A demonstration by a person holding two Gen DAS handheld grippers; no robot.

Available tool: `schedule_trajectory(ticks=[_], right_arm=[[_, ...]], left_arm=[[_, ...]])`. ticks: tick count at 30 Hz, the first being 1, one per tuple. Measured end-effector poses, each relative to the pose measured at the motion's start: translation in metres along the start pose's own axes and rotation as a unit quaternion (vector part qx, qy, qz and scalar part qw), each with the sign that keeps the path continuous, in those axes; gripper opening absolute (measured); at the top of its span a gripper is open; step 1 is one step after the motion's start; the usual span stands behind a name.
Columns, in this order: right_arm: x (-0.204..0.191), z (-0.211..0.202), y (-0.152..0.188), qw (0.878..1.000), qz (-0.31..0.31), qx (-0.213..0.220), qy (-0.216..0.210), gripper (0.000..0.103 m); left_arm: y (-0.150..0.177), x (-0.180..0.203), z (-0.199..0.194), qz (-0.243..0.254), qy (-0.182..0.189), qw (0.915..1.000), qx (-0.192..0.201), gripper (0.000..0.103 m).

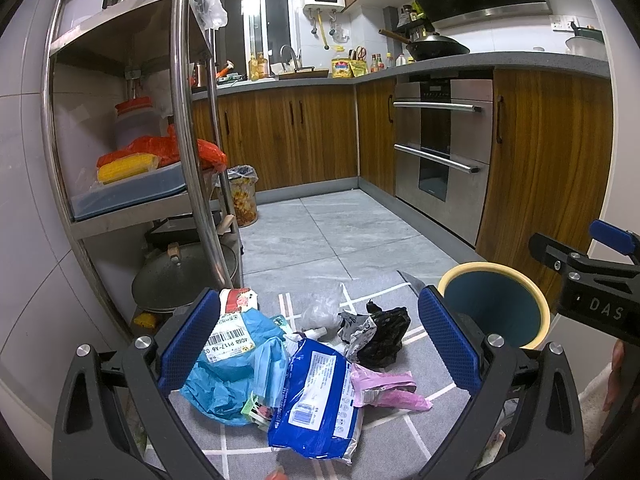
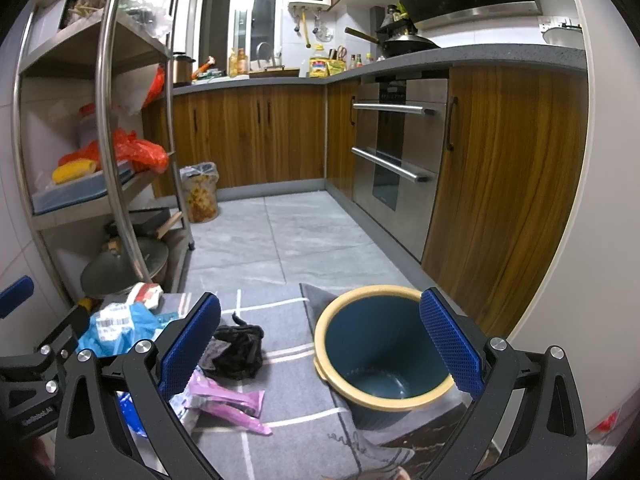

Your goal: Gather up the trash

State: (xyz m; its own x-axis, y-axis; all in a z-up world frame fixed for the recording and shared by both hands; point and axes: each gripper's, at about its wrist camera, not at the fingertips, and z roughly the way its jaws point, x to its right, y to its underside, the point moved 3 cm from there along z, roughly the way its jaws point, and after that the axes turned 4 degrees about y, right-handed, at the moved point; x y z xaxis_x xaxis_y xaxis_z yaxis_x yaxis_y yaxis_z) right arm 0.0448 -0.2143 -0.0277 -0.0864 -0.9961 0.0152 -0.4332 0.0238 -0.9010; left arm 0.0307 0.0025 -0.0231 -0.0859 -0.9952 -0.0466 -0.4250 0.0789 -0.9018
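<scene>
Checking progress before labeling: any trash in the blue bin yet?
No, the right wrist view looks into the blue bin and shows only its bare bottom; the pink wrapper lies on the mat.

The right gripper [image 1: 592, 280] is cut off by the left view's right edge, so how its jaws stand there cannot be told. The blue packet [image 1: 316, 396] hides part of the pink wrapper [image 1: 384, 390]. The label [image 1: 228, 342] on the blue bag [image 1: 224, 376] is too small to read. The bin [image 2: 380, 354] has its near rim behind a gripper finger.

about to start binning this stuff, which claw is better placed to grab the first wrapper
Left. The left claw is open right over the trash pile, the blue package between its fingers. The right claw is open and faces the empty bin.
</scene>
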Motion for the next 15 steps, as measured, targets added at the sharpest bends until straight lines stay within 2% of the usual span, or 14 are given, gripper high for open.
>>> schedule_trajectory(ticks=[10, 15], right_arm=[[0.001, 0.003, 0.001, 1.000, -0.003, -0.003, 0.008, 0.099], [-0.008, 0.025, 0.007, 0.999, -0.002, -0.041, -0.011, 0.099]], left_arm=[[-0.002, -0.005, 0.002, 0.000, -0.009, 0.9999, -0.004, 0.098], [0.006, -0.039, 0.012, -0.048, -0.044, 0.9973, -0.035, 0.098]])
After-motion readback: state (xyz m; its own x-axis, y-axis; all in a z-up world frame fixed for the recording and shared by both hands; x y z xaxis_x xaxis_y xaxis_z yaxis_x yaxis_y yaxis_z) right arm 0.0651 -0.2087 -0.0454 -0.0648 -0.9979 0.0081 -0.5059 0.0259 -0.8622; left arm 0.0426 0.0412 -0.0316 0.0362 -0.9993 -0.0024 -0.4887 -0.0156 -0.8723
